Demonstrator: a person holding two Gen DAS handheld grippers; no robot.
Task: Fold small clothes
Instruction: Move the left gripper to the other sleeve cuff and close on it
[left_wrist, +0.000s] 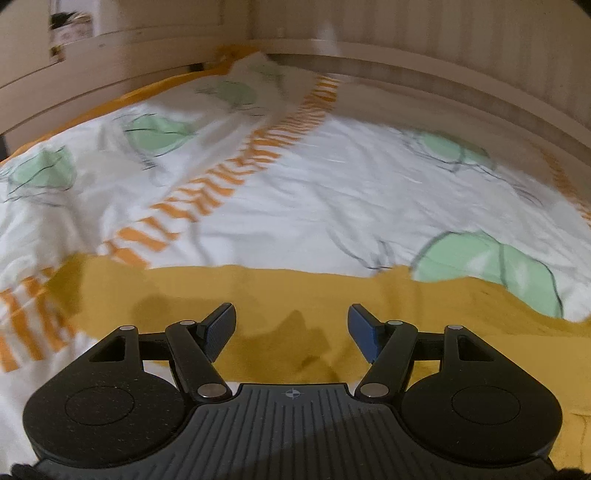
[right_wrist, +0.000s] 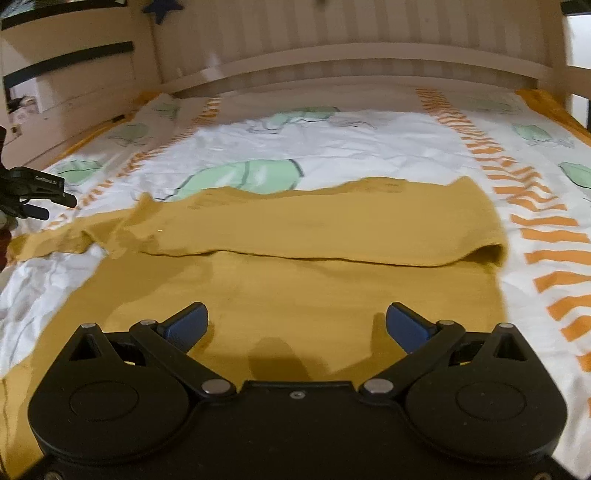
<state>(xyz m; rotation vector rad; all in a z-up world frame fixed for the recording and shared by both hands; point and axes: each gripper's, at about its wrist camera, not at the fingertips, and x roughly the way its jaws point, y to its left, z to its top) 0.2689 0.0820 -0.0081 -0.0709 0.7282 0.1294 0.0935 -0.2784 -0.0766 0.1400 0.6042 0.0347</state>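
Observation:
A mustard-yellow small garment (right_wrist: 295, 266) lies flat on the bed. Its far part is folded over toward me, with a fold edge running across the middle, and a sleeve (right_wrist: 51, 242) sticks out at the left. My right gripper (right_wrist: 295, 325) is open and empty, just above the garment's near part. In the left wrist view the same garment (left_wrist: 288, 295) fills the foreground. My left gripper (left_wrist: 291, 328) is open and empty over it. The left gripper also shows at the left edge of the right wrist view (right_wrist: 37, 195).
The bed sheet (right_wrist: 351, 147) is white with green shapes and orange striped bands. A pale wooden bed frame (right_wrist: 332, 62) runs along the far side and the left side (left_wrist: 92, 74). The left wrist view is motion-blurred.

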